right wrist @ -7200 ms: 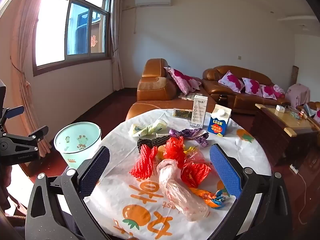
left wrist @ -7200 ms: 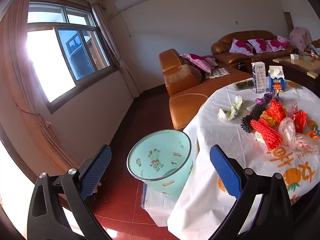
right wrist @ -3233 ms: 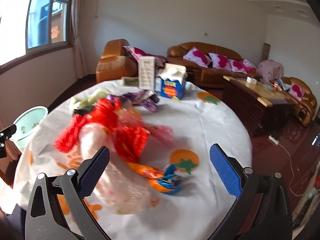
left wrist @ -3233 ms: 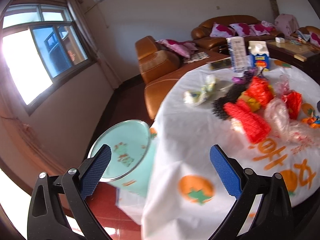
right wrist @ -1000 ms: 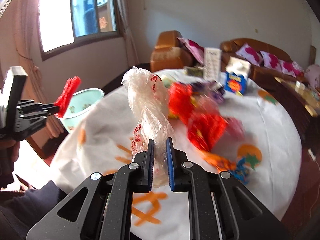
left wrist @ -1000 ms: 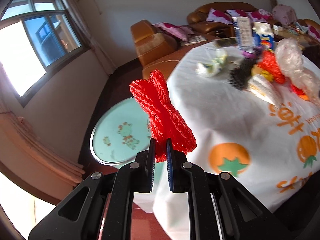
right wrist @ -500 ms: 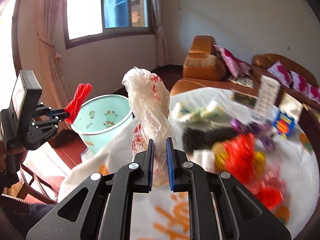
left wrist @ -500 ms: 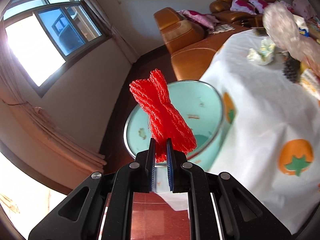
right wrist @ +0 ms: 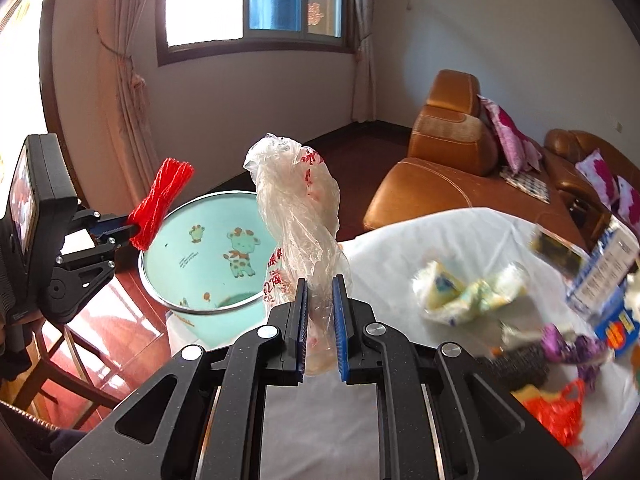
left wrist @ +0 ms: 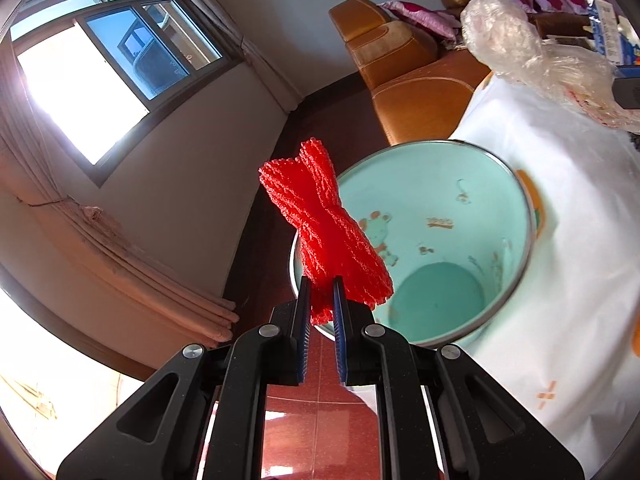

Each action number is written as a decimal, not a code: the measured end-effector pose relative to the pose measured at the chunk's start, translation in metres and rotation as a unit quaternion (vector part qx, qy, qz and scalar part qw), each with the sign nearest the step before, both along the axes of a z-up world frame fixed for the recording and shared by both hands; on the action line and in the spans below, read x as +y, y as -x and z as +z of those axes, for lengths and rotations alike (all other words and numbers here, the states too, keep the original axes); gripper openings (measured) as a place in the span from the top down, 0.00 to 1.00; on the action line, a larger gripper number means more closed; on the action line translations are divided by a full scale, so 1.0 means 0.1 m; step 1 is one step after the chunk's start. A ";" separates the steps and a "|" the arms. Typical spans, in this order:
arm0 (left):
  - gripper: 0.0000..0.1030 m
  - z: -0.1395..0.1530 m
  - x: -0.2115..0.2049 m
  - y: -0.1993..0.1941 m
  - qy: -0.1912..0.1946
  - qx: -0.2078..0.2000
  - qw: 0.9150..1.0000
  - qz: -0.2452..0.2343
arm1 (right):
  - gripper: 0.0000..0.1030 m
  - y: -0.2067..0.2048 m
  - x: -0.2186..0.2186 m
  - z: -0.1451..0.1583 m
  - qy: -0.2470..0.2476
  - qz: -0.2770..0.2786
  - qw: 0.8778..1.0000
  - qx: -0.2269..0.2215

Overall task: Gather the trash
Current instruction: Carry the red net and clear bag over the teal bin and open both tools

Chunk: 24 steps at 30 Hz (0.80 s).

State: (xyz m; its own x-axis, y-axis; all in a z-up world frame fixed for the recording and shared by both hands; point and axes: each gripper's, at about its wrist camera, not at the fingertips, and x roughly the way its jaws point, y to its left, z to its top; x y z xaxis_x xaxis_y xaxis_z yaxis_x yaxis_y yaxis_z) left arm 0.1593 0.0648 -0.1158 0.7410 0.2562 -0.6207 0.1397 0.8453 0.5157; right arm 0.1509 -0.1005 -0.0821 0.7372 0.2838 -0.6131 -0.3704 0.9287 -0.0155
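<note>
My left gripper [left wrist: 321,284] is shut on a red foam net [left wrist: 326,226], held at the near rim of the mint-green trash bin [left wrist: 432,208]; the bin looks bare inside. In the right wrist view the left gripper [right wrist: 127,229] and its red foam net [right wrist: 160,202] hang at the left rim of the bin [right wrist: 208,248]. My right gripper [right wrist: 320,284] is shut on a crumpled clear plastic bag [right wrist: 298,220] with red print, held above the table edge, right of the bin. The same bag [left wrist: 516,46] shows at the upper right of the left wrist view.
A round table with a white cloth [right wrist: 440,248] carries crumpled wrappers [right wrist: 464,288], cartons [right wrist: 612,276], purple wrappers [right wrist: 576,348] and red netting [right wrist: 556,412]. Brown leather sofas [right wrist: 448,160] stand behind. A curtained window [right wrist: 256,0] and a wooden chair [right wrist: 48,364] are on the left.
Both grippers have swung left from the table toward the bin, each still holding its item. The bin now fills the left wrist view and the bag has come nearer to it.
</note>
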 end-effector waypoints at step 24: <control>0.90 -0.20 0.02 -0.20 -0.057 0.001 0.998 0.019 | 0.88 -0.46 0.53 -0.26 0.054 0.051 0.997 0.026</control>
